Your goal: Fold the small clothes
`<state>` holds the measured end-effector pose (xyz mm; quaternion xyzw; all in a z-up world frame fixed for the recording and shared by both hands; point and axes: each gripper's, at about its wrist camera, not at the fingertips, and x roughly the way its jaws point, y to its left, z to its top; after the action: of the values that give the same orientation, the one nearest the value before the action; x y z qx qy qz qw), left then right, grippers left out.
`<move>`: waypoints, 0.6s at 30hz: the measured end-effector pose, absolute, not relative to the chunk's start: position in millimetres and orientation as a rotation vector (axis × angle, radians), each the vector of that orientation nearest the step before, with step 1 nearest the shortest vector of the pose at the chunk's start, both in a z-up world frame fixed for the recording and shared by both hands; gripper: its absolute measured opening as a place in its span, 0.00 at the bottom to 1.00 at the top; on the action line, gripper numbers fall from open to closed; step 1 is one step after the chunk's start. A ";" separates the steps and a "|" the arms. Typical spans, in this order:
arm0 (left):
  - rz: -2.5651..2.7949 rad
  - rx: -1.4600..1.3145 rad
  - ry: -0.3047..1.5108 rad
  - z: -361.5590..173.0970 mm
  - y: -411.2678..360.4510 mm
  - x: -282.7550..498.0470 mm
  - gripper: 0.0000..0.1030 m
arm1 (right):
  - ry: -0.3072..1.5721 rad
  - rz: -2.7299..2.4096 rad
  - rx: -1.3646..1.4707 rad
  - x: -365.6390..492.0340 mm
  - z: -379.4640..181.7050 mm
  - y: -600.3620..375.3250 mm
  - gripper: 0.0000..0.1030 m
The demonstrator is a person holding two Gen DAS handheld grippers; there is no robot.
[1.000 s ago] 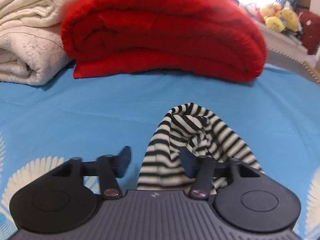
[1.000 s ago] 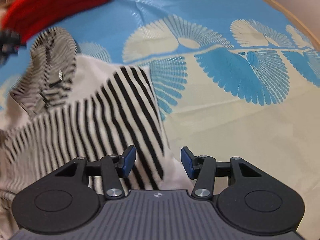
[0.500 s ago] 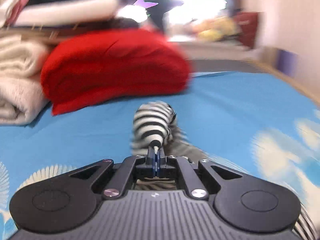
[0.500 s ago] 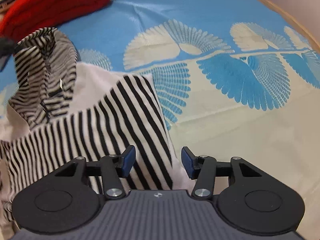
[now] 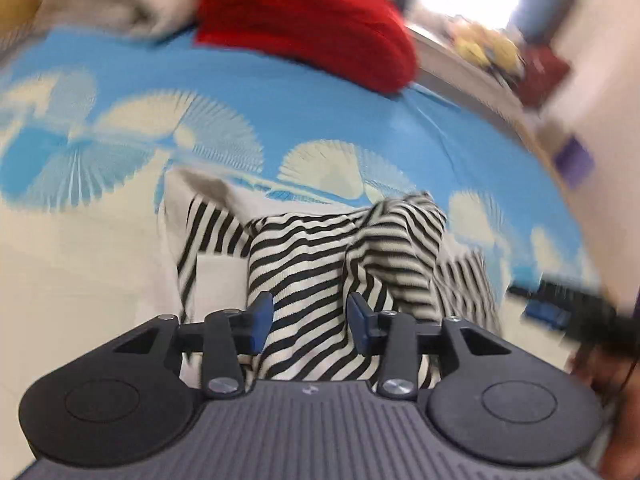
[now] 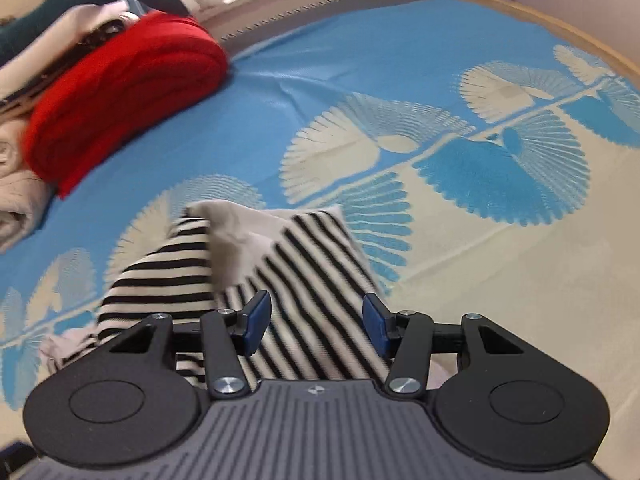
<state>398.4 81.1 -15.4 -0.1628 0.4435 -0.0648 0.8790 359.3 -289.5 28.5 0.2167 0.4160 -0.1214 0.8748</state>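
A small black-and-white striped garment with a cream part (image 5: 320,256) lies partly folded on the blue and cream patterned bedspread (image 5: 280,112). My left gripper (image 5: 310,320) is open just above its folded-over striped flap, holding nothing. In the right wrist view the same garment (image 6: 304,264) lies under my right gripper (image 6: 316,322), which is open and empty over the striped panel. The other gripper shows blurred at the right edge of the left wrist view (image 5: 576,312).
A rolled red blanket (image 6: 120,96) and cream folded blankets (image 6: 16,192) lie at the far side of the bed. The wooden bed edge (image 6: 520,12) curves along the right. Soft toys (image 5: 484,46) sit on a ledge beyond.
My left gripper was shut on the striped sleeve half a second ago, carried it over the garment and has now opened, letting it drop. My right gripper stayed open and shifted slightly.
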 end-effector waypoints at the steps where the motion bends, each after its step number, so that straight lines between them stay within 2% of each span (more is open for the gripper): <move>1: -0.115 -0.388 0.957 -21.7 85.8 405.3 0.43 | 0.863 -0.229 0.455 359.4 27.7 -286.8 0.51; 5: -0.069 -0.505 1.106 -49.6 93.6 430.0 0.43 | 0.894 -0.103 0.493 364.9 16.0 -273.8 0.45; 8: -0.060 -0.600 1.182 -71.0 102.6 433.5 0.44 | 0.960 0.020 0.547 374.2 2.2 -261.0 0.45; 13: -0.052 -0.523 1.220 -91.5 87.5 441.6 0.41 | 1.049 0.065 0.597 382.8 -18.3 -244.8 0.46; 14: -0.049 -0.506 1.216 -91.6 84.3 441.8 0.38 | 1.065 0.072 0.595 383.9 -22.7 -242.5 0.46; 16: -0.063 -0.466 1.202 -90.0 77.5 443.0 0.16 | 1.083 0.087 0.586 384.0 -27.9 -235.9 0.46; 18: -0.047 -0.413 1.165 -87.4 70.7 443.4 0.10 | 1.080 0.093 0.578 383.8 -28.5 -233.2 0.44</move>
<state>443.4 70.7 -87.4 -0.1934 0.5462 -0.0218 0.8147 383.8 -233.2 -28.5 0.2710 0.5065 0.0438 0.8174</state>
